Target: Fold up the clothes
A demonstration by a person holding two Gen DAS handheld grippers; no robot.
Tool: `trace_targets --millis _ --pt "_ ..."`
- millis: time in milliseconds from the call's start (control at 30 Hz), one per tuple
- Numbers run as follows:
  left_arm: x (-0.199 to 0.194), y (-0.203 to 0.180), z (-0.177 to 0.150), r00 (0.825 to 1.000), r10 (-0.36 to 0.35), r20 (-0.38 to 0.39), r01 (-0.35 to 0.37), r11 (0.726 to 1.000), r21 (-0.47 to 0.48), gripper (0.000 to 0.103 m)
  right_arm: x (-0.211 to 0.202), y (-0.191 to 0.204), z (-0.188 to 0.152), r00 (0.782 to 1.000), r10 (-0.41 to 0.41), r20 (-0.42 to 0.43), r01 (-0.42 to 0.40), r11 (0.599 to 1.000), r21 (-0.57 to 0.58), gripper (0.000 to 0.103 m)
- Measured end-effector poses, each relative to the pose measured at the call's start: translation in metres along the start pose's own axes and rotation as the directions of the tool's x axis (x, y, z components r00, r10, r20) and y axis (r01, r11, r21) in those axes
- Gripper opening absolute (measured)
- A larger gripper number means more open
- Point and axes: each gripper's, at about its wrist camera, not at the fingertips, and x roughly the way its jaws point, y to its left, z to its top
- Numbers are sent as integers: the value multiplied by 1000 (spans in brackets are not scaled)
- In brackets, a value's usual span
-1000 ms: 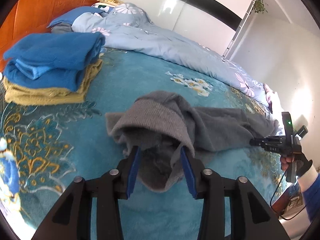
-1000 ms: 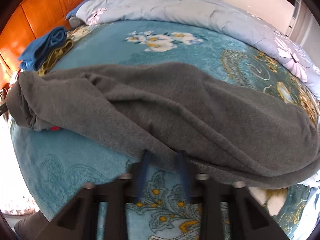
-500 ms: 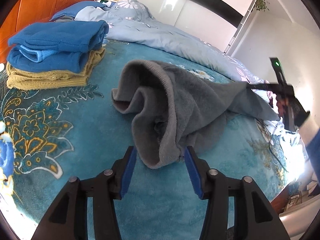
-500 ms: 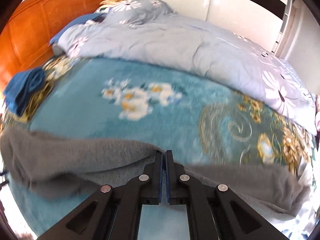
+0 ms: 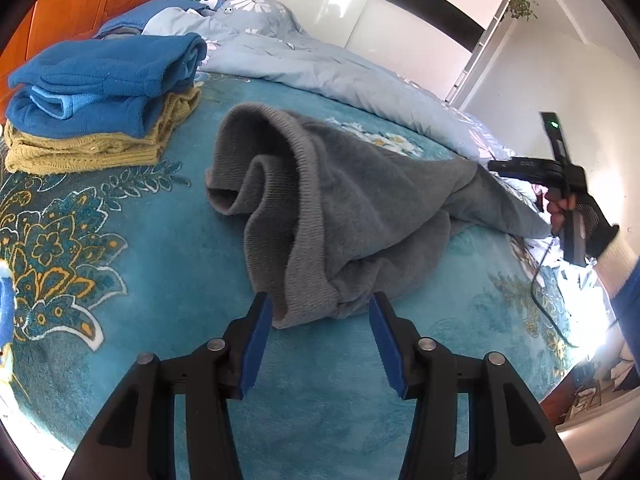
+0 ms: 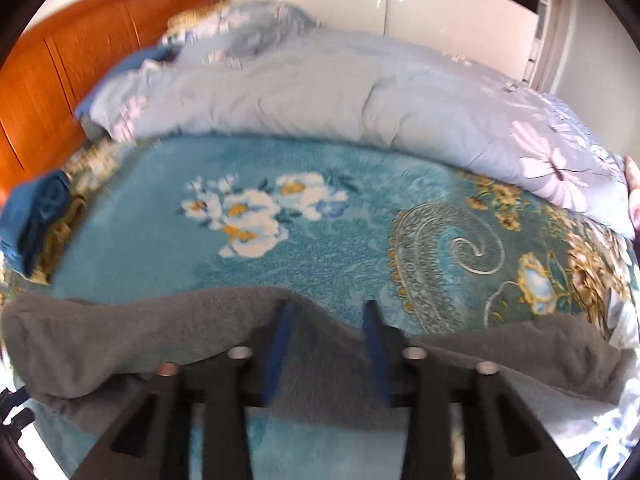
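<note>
- Step in hand, as I judge it: you are between grips on the grey garment [image 5: 360, 216], which lies bunched across the teal floral blanket [image 5: 132, 280] near the front edge of the bed; no fold is laid yet.
- Left tongs [image 5: 320, 324]: released, blue pads spread wide, one on each side of the ribbed hem that droops toward you. Hem edge sits just beyond the tips; contact with the pads cannot be told.
- Right tongs [image 6: 328, 336]: pads apart, grey fabric lying between and over them. View is motion-blurred; they read as released, not clenched on the cloth. From the left wrist view the right tongs [image 5: 496, 166] sit at the far end of the garment, cloth rising to the tips.
- Next move, judged: pick a hem corner with your left tongs, clench on a single layer rather than the rolled bunch, and have the right take the matching corner so the piece can be spread flat before folding.
- Materials: garment is soft, fuzzy fleece-like knit with a ribbed band, limp, collapsing into rolled folds. Expect it to sag and slip.
- Blanket is plush, with gold and white flower motifs; it may drag on the fleece.
- Folded stack [image 5: 100, 96] at rear left: blue fleece on mustard knit, well apart from the work.
- Pale blue duvet [image 6: 320, 92] lies behind.
</note>
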Motion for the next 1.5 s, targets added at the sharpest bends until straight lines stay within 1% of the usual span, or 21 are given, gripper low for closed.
trace_targets --millis 133,267,333,400,467,567,633,767,833,900,933,967,1000,1033,1067,1100,1133,1200,1300,1400,1500 --pt "2 -9 -6 1000 2 -7 -2 1000 20 53 -37 -23 -33 999 -11 42 9 999 49 44" --pt "5 -18 -8 1000 -3 -16 3 999 47 54 -53 -57 -81 999 -34 16 31 987 158 45" --pt "11 -23 -6 1000 -1 -22 2 998 61 59 -55 -75 -105 999 -45 -14 47 974 221 45" --pt "17 -25 -4 1000 4 -25 -3 998 66 61 -53 -92 -126 998 -45 -48 57 956 289 45" --pt "23 -26 -2 999 13 -33 -11 998 64 62 -49 -107 -142 998 -15 -60 36 932 359 45" --pt "34 -23 1 999 39 -37 -37 998 57 62 -35 -120 -152 998 17 -68 14 906 424 45" --pt "38 -20 4 999 44 -31 -42 998 44 62 -25 -124 -151 998 39 -58 -9 898 440 45" --pt "43 -14 13 999 33 -5 -33 999 0 61 -1 -126 -131 996 82 -21 -64 888 456 45" --pt "44 -13 16 999 31 12 -31 999 -12 55 12 -124 -119 995 102 -8 -87 883 460 45" --pt "46 -12 20 999 35 24 -35 999 -28 33 21 -120 -109 993 118 4 -107 881 460 45" --pt "48 -11 22 999 42 30 -41 998 -39 26 23 -118 -106 992 122 10 -113 882 458 45" --pt "48 -10 24 998 47 42 -45 998 -49 17 26 -116 -102 992 126 15 -120 882 456 44" --pt "48 -9 26 997 47 54 -44 997 -58 11 27 -116 -100 991 129 23 -125 879 460 43" --pt "47 -8 28 997 44 63 -39 997 -64 9 26 -116 -97 991 131 31 -130 875 467 34" --pt "45 -8 30 997 36 72 -31 997 -70 8 26 -116 -95 990 133 39 -135 870 474 22" --pt "44 -8 32 996 30 79 -24 997 -72 7 24 -117 -93 990 133 45 -138 866 481 18" --pt "42 -10 35 996 32 87 -26 998 -65 6 22 -119 -92 990 133 49 -140 861 489 12" --pt "37 -16 43 993 46 108 -41 998 -43 5 13 -119 -87 988 140 72 -157 859 487 9" --pt "21 -20 52 987 54 154 -52 998 -18 5 -10 -115 -78 986 132 104 -165 876 453 8" --pt "3 -18 59 982 58 180 -55 998 -21 5 -44 -108 -72 980 128 152 -181 889 420 3" --pt "-6 -12 57 977 90 192 -86 996 -27 5 -79 -104 -69 972 111 205 -185 902 391 0"
